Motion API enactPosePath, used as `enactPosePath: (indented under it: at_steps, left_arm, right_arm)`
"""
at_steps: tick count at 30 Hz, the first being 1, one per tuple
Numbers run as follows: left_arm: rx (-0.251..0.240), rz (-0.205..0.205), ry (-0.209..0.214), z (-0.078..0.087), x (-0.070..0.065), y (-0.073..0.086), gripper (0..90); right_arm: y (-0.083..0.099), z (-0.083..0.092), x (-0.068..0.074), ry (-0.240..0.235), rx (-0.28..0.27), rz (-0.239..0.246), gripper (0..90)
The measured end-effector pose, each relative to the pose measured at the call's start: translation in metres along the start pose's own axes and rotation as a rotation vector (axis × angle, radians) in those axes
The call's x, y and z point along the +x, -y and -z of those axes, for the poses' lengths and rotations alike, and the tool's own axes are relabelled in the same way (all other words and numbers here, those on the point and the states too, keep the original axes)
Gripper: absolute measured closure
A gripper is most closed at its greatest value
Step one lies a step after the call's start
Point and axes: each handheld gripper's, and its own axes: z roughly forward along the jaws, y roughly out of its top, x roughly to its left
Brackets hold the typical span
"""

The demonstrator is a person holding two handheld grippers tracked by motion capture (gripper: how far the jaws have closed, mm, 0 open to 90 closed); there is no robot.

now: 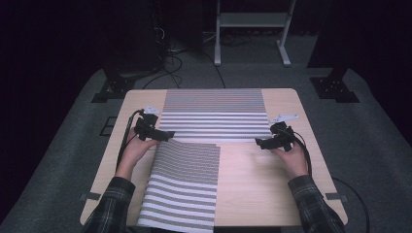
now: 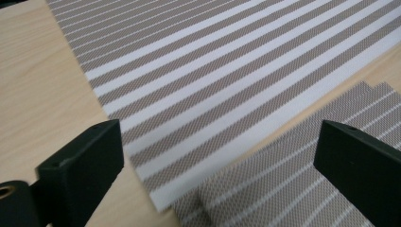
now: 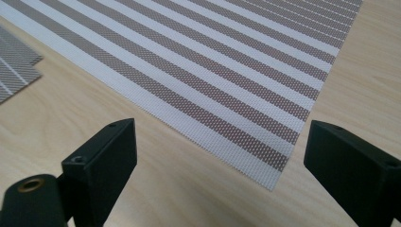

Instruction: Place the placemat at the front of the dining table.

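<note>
A striped woven placemat (image 1: 214, 114) lies flat across the far middle of the wooden table (image 1: 257, 189). Its near-left corner (image 2: 161, 201) sits between the wide-apart jaws of my left gripper (image 2: 220, 137), untouched. My left gripper (image 1: 166, 137) hovers at that corner, open. More striped mats (image 1: 184, 184), stacked, lie near left and hang over the front edge; their top corner (image 2: 283, 189) reaches under my left gripper. My right gripper (image 1: 261, 143) is open by the far mat's near-right corner (image 3: 272, 179). In the right gripper view nothing is between the jaws of my right gripper (image 3: 220, 127).
Bare wood lies right of the near mats and along both table sides. Cables (image 1: 124, 141) trail from each gripper over the table. Behind the table stand a white frame (image 1: 250, 29) and dark stand feet (image 1: 335, 90) on grey carpet, with loose cables.
</note>
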Motion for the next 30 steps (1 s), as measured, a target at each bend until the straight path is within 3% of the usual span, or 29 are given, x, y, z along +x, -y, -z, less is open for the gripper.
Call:
enactPosePath:
  at_steps: [3, 10, 16, 20, 24, 30]
  left_arm:
    - [-0.014, 0.001, 0.007, 0.011, -0.001, 0.014, 1.4]
    - [-0.040, 0.005, -0.027, 0.038, -0.003, 0.042, 0.0]
    - [-0.067, 0.002, -0.048, 0.062, -0.009, 0.062, 0.0]
    - [-0.092, -0.016, -0.058, 0.077, -0.018, 0.073, 0.0]
    - [-0.103, -0.023, -0.062, 0.090, -0.026, 0.086, 0.0]
    - [-0.110, -0.026, -0.062, 0.103, -0.033, 0.103, 0.0]
  right_arm:
    - [0.006, 0.007, -0.001, -0.029, -0.027, -0.016, 9.2]
    - [0.020, 0.024, -0.004, 0.008, -0.079, 0.016, 9.2]
    - [0.033, 0.045, -0.001, 0.012, -0.121, 0.026, 9.2]
    - [0.046, 0.058, 0.002, -0.014, -0.152, 0.014, 9.2]
    - [0.060, 0.067, 0.005, -0.038, -0.150, 0.011, 9.2]
    - [0.080, 0.079, 0.011, -0.039, -0.145, 0.029, 9.2]
